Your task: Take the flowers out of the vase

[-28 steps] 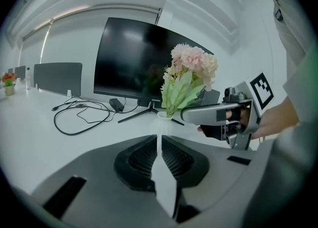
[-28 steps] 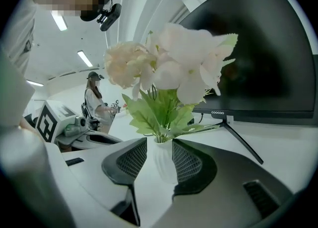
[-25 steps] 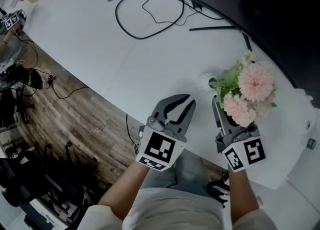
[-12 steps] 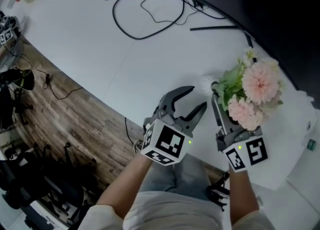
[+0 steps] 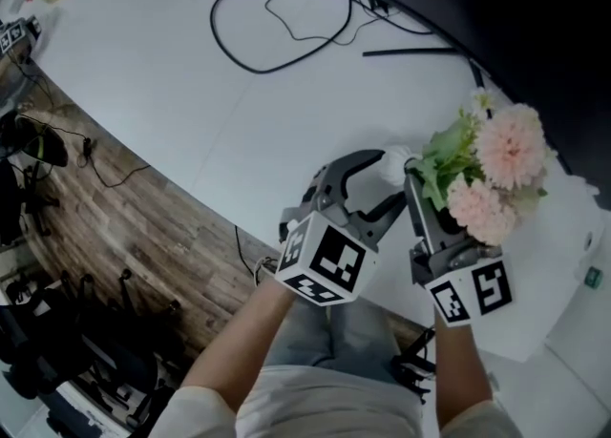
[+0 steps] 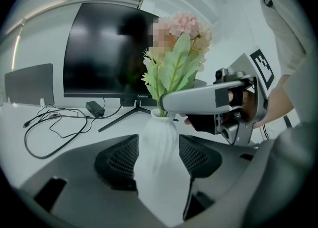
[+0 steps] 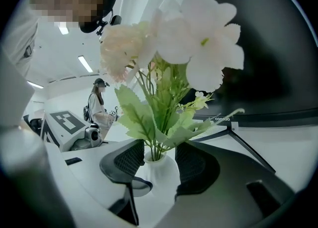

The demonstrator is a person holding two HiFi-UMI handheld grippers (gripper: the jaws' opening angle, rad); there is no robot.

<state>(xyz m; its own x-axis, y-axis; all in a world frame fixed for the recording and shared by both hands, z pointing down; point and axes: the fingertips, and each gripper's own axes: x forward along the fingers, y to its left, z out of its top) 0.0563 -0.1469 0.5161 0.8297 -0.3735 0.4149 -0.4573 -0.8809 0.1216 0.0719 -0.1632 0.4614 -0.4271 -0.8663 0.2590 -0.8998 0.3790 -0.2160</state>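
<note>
Both sets of jaws have just been opening: your left gripper [image 5: 387,180] straddles the white vase's [image 6: 159,142] body, spread and not pressing, while your right gripper [image 7: 160,162] stands spread around its neck. The pink flowers [image 5: 496,155] stand in the vase.

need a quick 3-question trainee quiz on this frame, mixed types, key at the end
1. True or false: the flowers are already out of the white vase.
2. What stands between the jaws of the left tongs? A) black cable B) white vase C) monitor stand
3. What colour are the blooms?
Key: 1 false, the stems sit in its neck. 2 B; those jaws have just been opening, with the vase between them. 3 pink.
</note>
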